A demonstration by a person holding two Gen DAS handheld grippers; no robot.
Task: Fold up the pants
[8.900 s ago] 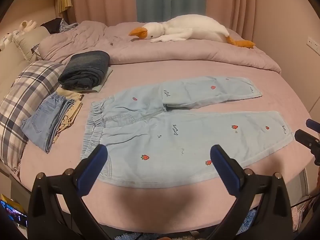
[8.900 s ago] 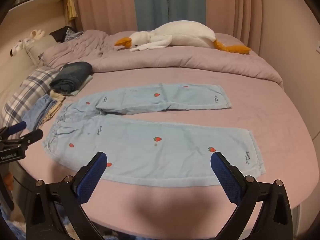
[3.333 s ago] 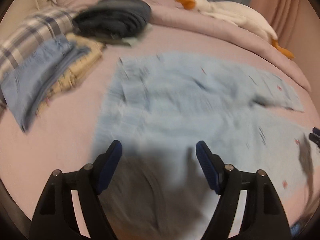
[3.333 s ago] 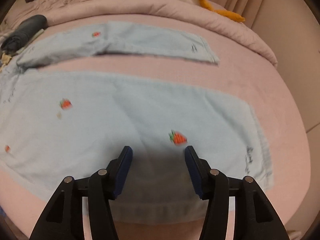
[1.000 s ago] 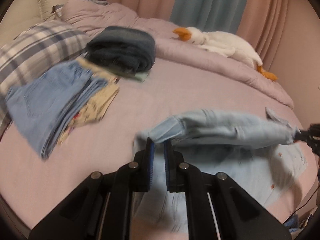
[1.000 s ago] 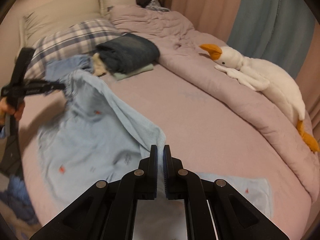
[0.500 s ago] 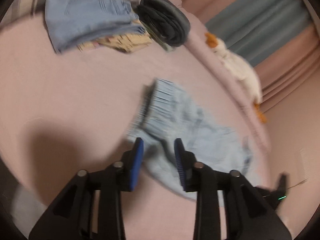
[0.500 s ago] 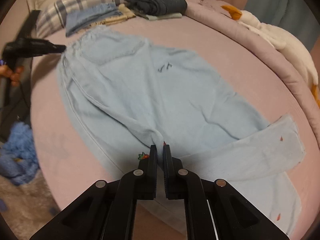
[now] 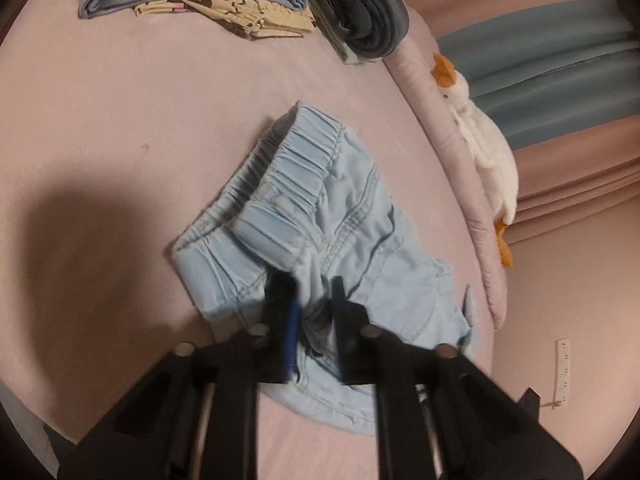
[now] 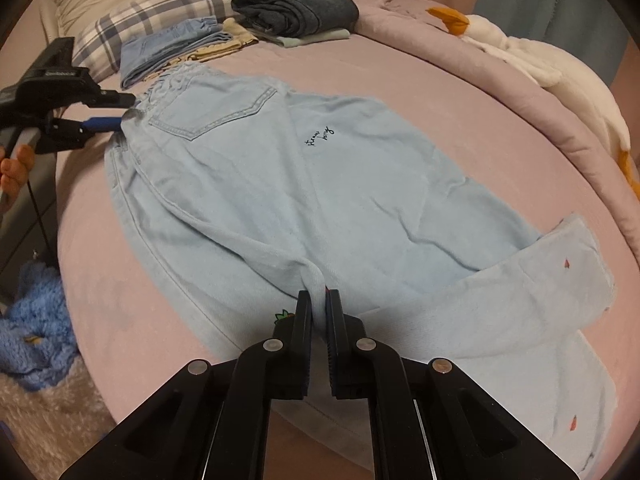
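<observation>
Light blue pants [image 10: 320, 176] with strawberry prints lie on the pink bed, one leg folded over the other, back pocket up. My right gripper [image 10: 319, 300] is shut on a pinch of the pants' near edge at mid-leg. My left gripper [image 9: 312, 284] is at the elastic waistband [image 9: 288, 176] with its jaws parted around bunched fabric. It also shows in the right wrist view [image 10: 116, 114] with its jaws apart at the waistband corner. The lower leg end [image 10: 560, 280] lies askew at the right.
Folded jeans [image 10: 172, 44], a patterned cloth and dark rolled pants [image 10: 296, 8] sit at the head of the bed by a plaid pillow [image 10: 160, 8]. A goose plush [image 10: 560, 76] lies on the lilac duvet. A blue rug [image 10: 32, 328] is on the floor.
The pants were lifted by both grippers, folded leg over leg and laid down. In the last half second the left gripper stays parted at the waistband; the right stays shut.
</observation>
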